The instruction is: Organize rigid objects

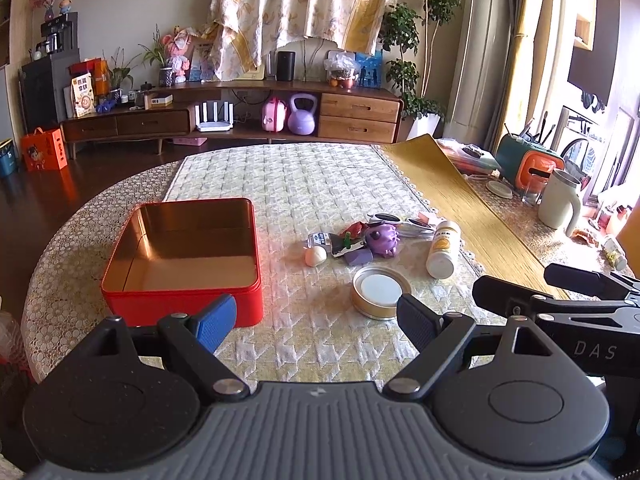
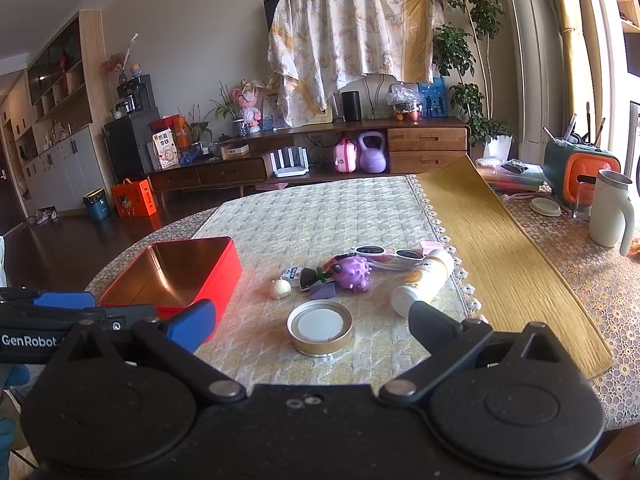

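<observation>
The small rigid objects lay in a loose cluster near the middle of the quilted table mat (image 1: 304, 184), to the right of the red tin box (image 1: 182, 276), which stood open and held nothing, its gold inner floor bare. In the cluster, a purple spiky toy (image 1: 383, 238) sat at the centre, touching a dark, green-trimmed item on its left and a small purple block (image 1: 360, 257) in front of it. A pair of white-framed sunglasses (image 1: 400, 221) lay just behind the toy, and a white bottle with a yellow label (image 1: 443, 249) lay tilted on its side to the right. A small cream, egg-like piece (image 1: 315, 257) rested at the left edge of the group, just beside a little labelled vial (image 1: 320, 239). Nearer the cameras and apart from the cluster sat a round gold tin with a white centre (image 1: 381, 292). The left gripper (image 1: 316, 326) hung above the near edge of the mat with its fingers spread wide and nothing between them, its blue pad (image 1: 216, 324) in front of the box's near wall. The right gripper (image 2: 310, 326) hovered beside it, its fingers likewise wide apart and empty, framing the round tin. A yellow runner (image 2: 504, 248) lay along the mat's right side, with a cream mug (image 2: 610, 214) beyond it.
</observation>
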Demonstrator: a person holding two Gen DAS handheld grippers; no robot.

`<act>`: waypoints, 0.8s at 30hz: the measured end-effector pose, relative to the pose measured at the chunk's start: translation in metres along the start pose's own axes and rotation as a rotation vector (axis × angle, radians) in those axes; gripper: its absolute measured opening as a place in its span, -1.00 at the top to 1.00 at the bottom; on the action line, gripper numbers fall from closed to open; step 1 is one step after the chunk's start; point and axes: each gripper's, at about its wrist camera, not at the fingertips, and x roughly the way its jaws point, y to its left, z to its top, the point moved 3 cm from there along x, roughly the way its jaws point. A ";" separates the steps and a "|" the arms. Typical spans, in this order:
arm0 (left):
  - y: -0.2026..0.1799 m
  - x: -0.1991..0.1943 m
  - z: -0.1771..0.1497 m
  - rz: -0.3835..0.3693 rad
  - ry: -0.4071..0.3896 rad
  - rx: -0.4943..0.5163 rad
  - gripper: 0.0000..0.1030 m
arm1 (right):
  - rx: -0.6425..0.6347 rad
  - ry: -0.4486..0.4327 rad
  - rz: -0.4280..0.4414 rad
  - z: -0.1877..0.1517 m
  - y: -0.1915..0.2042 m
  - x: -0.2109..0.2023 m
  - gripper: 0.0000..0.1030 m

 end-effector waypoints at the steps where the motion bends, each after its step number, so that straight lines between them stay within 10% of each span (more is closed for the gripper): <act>1: 0.000 0.001 0.000 -0.004 0.002 -0.002 -0.70 | 0.000 0.000 0.000 0.000 0.000 0.000 -0.99; 24: -0.019 0.064 0.017 -0.058 0.065 0.083 -0.70 | 0.009 0.003 -0.102 0.016 -0.055 0.043 -0.99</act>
